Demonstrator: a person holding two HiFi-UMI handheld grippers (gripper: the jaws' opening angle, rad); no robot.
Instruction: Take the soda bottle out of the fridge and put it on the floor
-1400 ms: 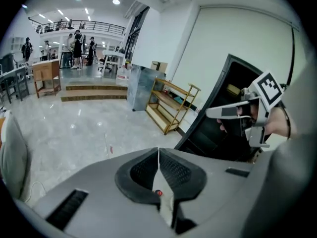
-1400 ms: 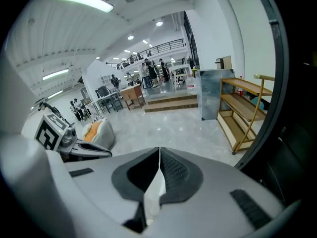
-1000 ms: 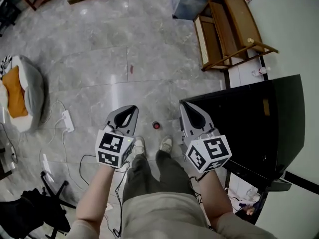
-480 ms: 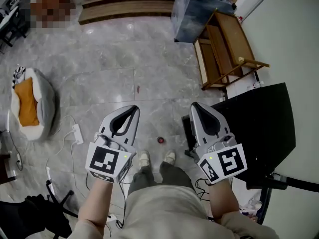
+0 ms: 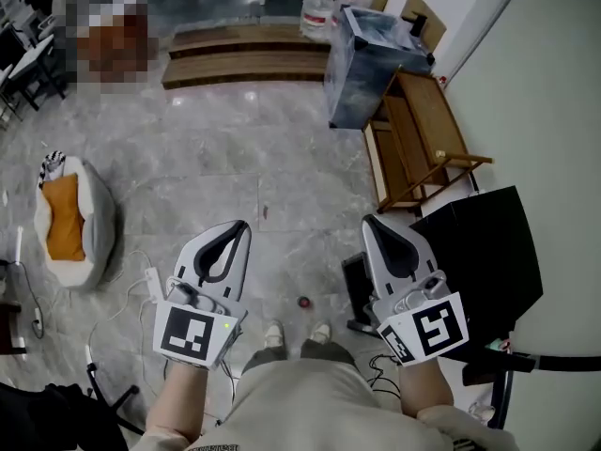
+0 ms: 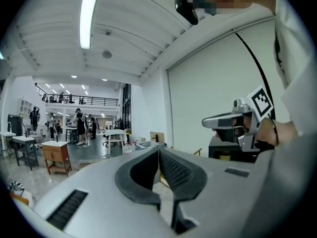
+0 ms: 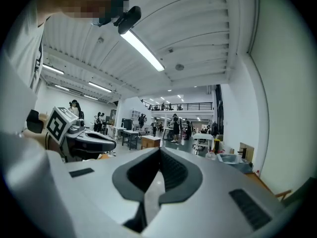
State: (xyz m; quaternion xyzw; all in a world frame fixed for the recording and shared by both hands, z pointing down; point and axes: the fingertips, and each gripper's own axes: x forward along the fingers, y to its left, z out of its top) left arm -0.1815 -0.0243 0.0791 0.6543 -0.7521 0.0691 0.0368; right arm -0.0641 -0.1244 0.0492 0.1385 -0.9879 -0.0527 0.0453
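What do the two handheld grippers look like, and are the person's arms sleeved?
Left gripper and right gripper: light grey tapered shells with black ribbed pads inside. Each carries a white cube with black square markers: left cube, right cube. A thin black cable trails by the right wrist. Forearms bare, no sleeves.

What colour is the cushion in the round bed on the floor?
Orange. The cushion shows best in the head view.

Both held out forward, side by side: left gripper (image 5: 242,225) well left of the black fridge (image 5: 488,242), right gripper (image 5: 369,222) just beside it, jaws pressed together, nothing between them.
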